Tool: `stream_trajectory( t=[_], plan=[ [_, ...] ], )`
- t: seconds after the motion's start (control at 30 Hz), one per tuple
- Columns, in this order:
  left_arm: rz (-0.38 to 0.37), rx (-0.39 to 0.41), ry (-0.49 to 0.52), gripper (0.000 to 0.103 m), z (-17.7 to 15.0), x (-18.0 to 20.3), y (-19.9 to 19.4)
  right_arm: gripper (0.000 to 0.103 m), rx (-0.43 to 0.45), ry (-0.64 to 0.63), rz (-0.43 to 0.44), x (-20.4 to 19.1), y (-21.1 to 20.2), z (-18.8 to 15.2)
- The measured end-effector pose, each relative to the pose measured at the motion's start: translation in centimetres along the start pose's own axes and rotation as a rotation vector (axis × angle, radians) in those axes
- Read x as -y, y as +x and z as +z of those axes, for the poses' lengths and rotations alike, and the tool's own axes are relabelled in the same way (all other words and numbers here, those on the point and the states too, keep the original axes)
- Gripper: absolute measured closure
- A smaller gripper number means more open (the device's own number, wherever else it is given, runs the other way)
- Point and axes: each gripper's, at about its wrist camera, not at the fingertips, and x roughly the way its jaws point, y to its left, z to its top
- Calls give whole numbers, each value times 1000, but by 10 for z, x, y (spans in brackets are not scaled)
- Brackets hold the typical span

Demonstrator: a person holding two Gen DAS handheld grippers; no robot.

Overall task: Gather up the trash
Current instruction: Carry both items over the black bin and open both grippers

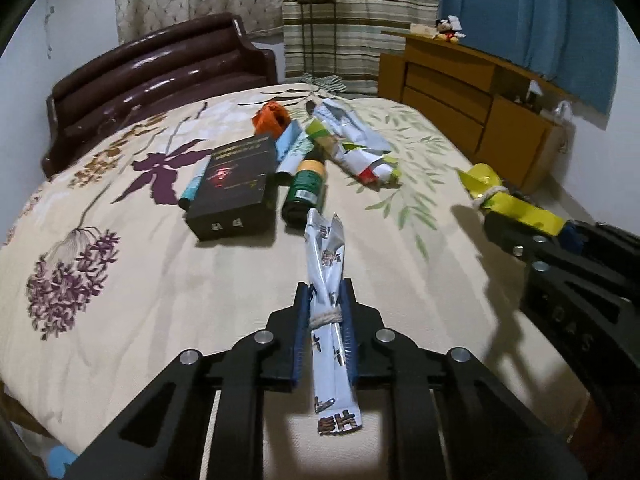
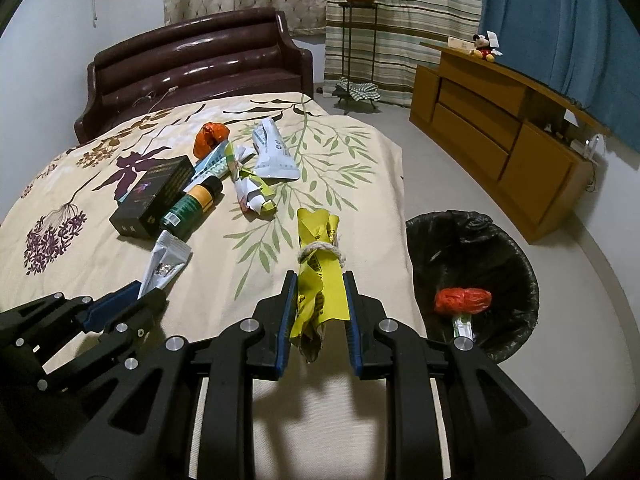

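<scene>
My left gripper point(image 1: 326, 300) is shut on a silver wrapper point(image 1: 326, 256) tied with string, held above the bed; it also shows in the right wrist view point(image 2: 166, 264). My right gripper point(image 2: 318, 300) is shut on a yellow wrapper point(image 2: 320, 240) tied with string; that wrapper shows in the left wrist view point(image 1: 508, 200) too. A bin with a black liner point(image 2: 500, 248) stands on the floor right of the bed and holds a red wrapper point(image 2: 462, 300). More trash lies on the bed: a black box point(image 1: 234, 184), a green can point(image 1: 306, 188), crumpled wrappers point(image 1: 352, 140) and an orange wrapper point(image 1: 272, 118).
The bed point(image 1: 140, 280) has a floral cover and a dark brown headboard point(image 1: 160, 76) at the far end. A wooden dresser point(image 2: 500, 140) stands along the right wall. A plant stand point(image 2: 358, 40) is by the curtains.
</scene>
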Motion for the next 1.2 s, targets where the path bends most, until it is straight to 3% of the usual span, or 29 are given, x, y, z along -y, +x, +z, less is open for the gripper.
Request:
stream_trajectory(
  t=[0.37, 0.8, 1.2],
  plan=[
    [-74, 115, 28, 87, 28, 21, -21, 81, 39, 25, -45, 17, -6, 10],
    [-182, 111, 99, 87, 74, 91, 23, 81, 49, 173, -197, 103, 16, 20],
    [-203, 71, 173, 86, 97, 147, 63, 81, 11, 239, -247, 164, 49, 16]
  ],
)
